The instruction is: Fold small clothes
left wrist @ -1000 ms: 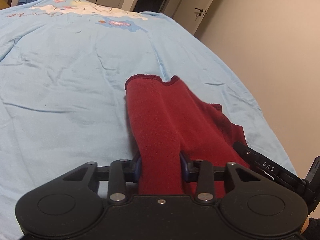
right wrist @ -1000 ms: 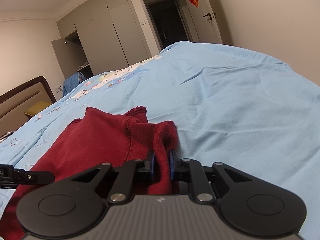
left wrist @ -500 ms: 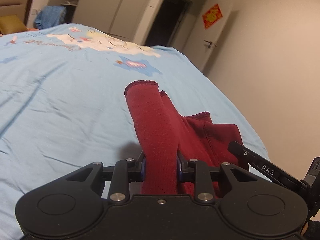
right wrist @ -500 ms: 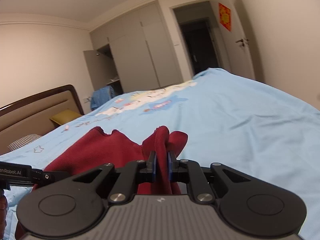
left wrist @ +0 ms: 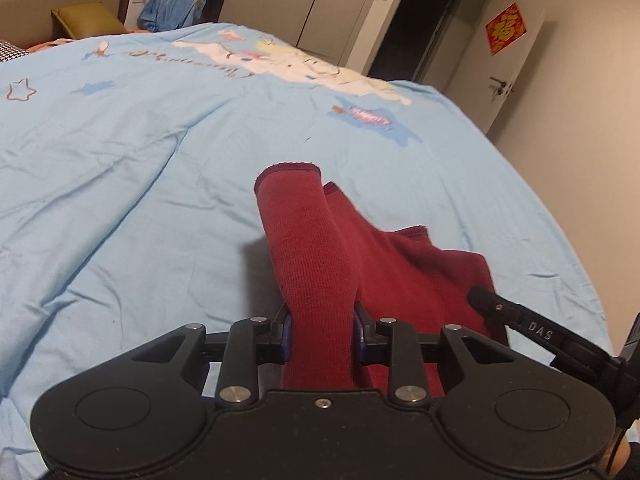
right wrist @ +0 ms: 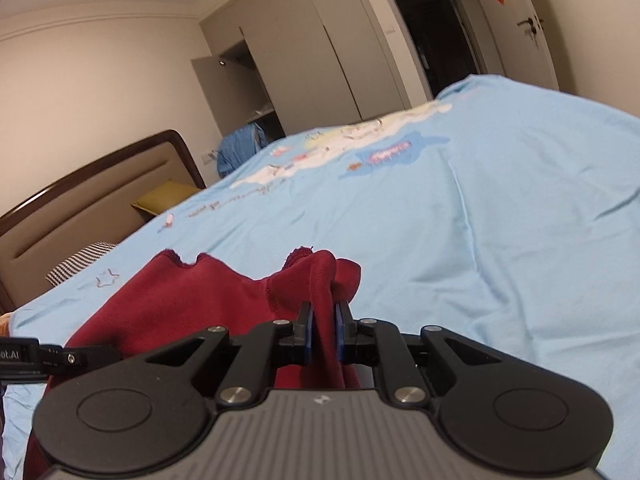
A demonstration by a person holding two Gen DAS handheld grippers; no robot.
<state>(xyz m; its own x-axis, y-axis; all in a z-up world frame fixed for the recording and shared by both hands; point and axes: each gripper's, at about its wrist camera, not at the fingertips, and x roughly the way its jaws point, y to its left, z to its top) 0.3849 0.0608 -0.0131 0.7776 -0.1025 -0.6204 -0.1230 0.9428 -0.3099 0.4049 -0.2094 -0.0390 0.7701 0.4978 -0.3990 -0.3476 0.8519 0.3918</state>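
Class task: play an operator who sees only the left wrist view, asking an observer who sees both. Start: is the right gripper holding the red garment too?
Observer: Yes, the right gripper is shut on a bunched fold of the red garment.
Operator: What lies beyond it?
Observer: A brown headboard, with a checked pillow beside it.
Operator: Anything open there?
Observer: One wardrobe door stands open.

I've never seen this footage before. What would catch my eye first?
The dark red knit garment on the pale blue cartoon-print bedsheet, pinched by both claws: the left claw grips a ribbed cuff, the right claw a bunched fold. Behind, a red paper door decoration stands out.
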